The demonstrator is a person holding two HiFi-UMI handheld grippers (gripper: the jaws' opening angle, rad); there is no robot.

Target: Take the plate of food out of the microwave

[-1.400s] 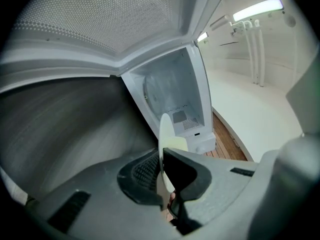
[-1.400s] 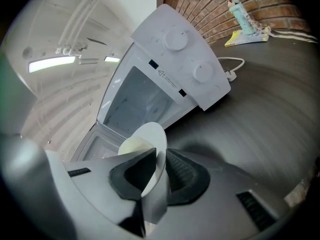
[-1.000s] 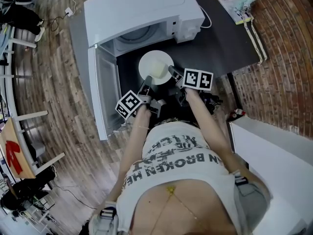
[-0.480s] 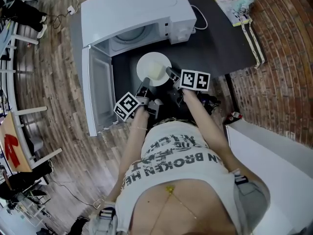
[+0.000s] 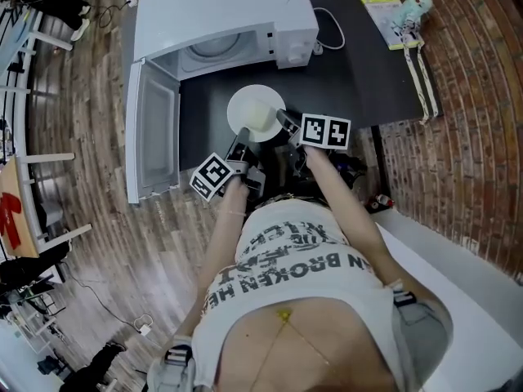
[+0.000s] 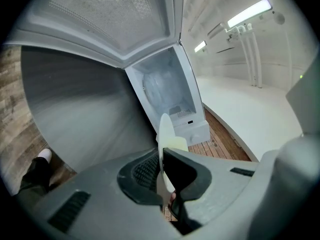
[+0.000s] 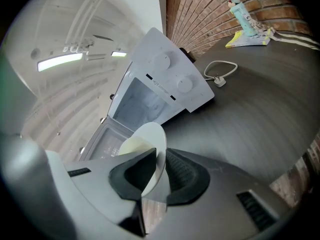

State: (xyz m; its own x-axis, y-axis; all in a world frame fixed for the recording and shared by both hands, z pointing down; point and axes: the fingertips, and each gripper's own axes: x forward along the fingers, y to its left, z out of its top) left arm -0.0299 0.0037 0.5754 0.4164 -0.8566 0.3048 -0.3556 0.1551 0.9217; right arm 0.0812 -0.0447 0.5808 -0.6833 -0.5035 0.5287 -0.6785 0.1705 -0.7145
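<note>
The plate (image 5: 256,113) has come further out, now clear of the open microwave (image 5: 221,15), over the near table (image 5: 368,64). The left gripper (image 5: 239,147) and right gripper (image 5: 286,123) both clamp its rim. Only setting down remains, I'd say.

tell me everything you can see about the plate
The plate is round, white and smooth, with a thin rim, and carries pale yellow food on its near half. It is outside the open microwave, just in front of the cavity, over the dark table; whether it rests there cannot be told. The left gripper is clamped on its near-left rim, the right gripper on its right rim.
</note>
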